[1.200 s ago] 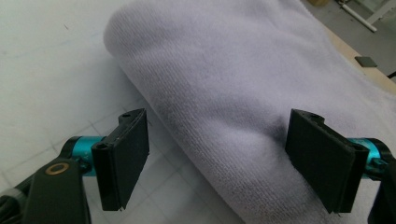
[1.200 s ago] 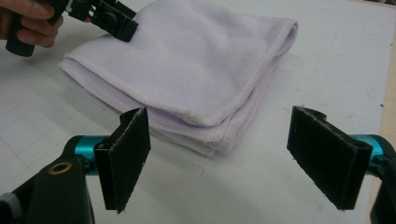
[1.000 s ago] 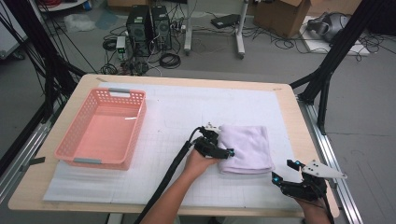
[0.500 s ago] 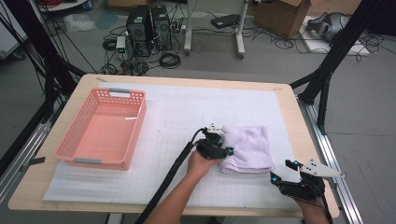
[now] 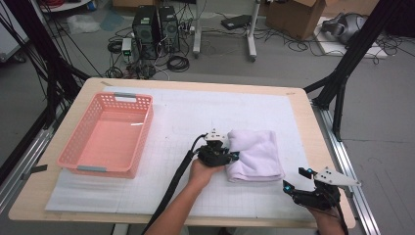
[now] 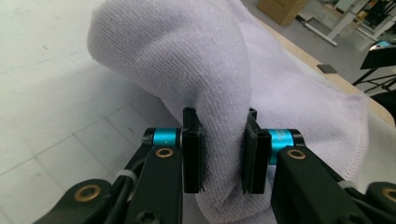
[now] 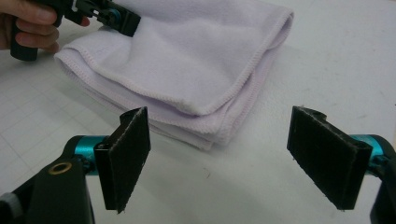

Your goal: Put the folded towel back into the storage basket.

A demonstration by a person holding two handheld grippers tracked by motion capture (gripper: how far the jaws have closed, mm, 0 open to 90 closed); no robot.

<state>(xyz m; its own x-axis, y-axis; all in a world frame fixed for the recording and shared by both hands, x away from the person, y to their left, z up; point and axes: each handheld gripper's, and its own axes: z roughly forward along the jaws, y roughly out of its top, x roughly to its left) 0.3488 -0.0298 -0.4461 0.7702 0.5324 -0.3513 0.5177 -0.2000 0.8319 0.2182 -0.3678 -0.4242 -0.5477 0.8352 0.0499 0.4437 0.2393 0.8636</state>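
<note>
High view: folded white towel [image 5: 255, 154] lies on the white gridded mat [image 5: 186, 122], toward the table's [image 5: 303, 105] right edge and nearer its front edge than its back. Pink basket [image 5: 105, 134] sits well apart, by the left edge, nothing in it.

Left tongs [image 5: 230, 155] at the towel's left side. Left gripper view: the jaws are pressed onto a raised fold of the cloth, pile bunched between the pads [image 6: 192, 151]. The fold stands up off the mat; the rest of the towel is flat.

Right tongs [image 5: 297, 179] near the front right corner, just off the towel's near corner, not touching it. Right gripper view: jaws spread wide, nothing between them, folded corner of the towel ahead.

Judgement: early stage. One side gripped and starting to lift; right side not yet taken. If the basket is the goal, the whole carry across the table is left.
</note>
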